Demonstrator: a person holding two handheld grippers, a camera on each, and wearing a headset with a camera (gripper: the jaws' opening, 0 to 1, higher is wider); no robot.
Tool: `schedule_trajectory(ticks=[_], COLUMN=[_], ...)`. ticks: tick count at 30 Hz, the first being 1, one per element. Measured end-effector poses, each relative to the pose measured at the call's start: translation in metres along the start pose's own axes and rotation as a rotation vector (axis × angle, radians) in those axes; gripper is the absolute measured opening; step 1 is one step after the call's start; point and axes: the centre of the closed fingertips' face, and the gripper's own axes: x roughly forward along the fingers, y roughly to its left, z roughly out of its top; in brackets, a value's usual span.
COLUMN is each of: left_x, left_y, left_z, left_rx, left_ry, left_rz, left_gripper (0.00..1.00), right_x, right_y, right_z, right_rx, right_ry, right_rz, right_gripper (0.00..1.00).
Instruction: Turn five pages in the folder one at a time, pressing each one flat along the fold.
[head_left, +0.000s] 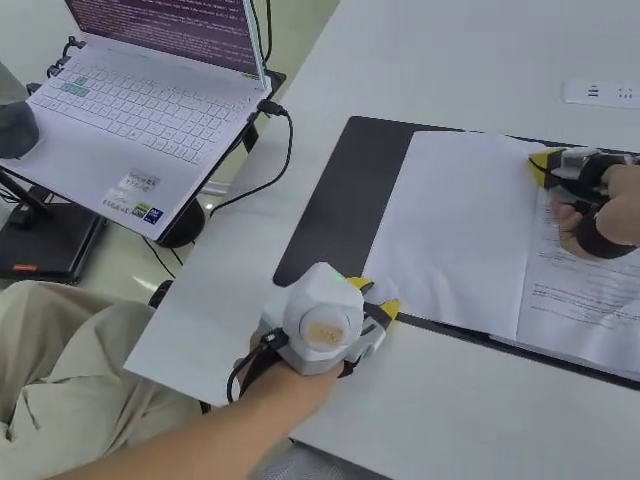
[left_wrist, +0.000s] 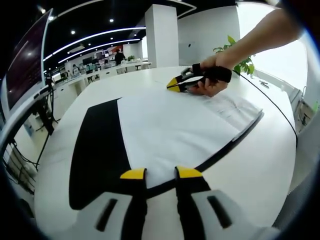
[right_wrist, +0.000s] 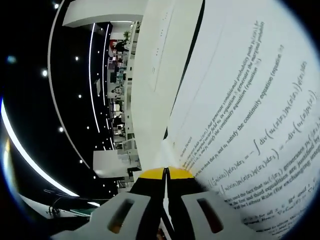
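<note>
The black folder (head_left: 340, 200) lies open on the white table. A blank white page (head_left: 460, 220) is turned over onto its left side, and printed pages (head_left: 580, 290) lie on the right. My left gripper (head_left: 375, 296) is at the folder's near edge. Seen in the left gripper view, the left gripper (left_wrist: 160, 173) is open, its yellow tips just short of the blank page (left_wrist: 170, 125), with nothing between them. My right gripper (head_left: 545, 165) rests at the far end of the fold. The right gripper (right_wrist: 165, 173) is shut, tips together beside the printed page (right_wrist: 250, 100).
An open laptop (head_left: 150, 110) stands on a stand left of the table, and its black cable (head_left: 270, 160) hangs by the table's edge. A white power strip (head_left: 600, 93) lies at the far right. The person's knee (head_left: 60, 380) is at lower left.
</note>
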Motion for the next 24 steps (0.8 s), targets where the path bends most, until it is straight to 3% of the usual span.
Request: schedule_trajectory(ticks=[11,24], left_x=[-0.001,0.000], left_y=[-0.001,-0.001], left_z=[0.001,0.001], left_rx=[-0.004,0.001], left_ry=[0.003,0.016], left_rz=[0.000,-0.002], left_gripper=[0.20,0.20], right_x=[-0.030,-0.068], right_y=[-0.012,-0.025], right_z=[-0.036,-0.070], right_rx=[-0.015,-0.044], right_ry=[0.170,0.275], right_rz=[-0.021,-0.039], right_gripper=[0.00,0.00])
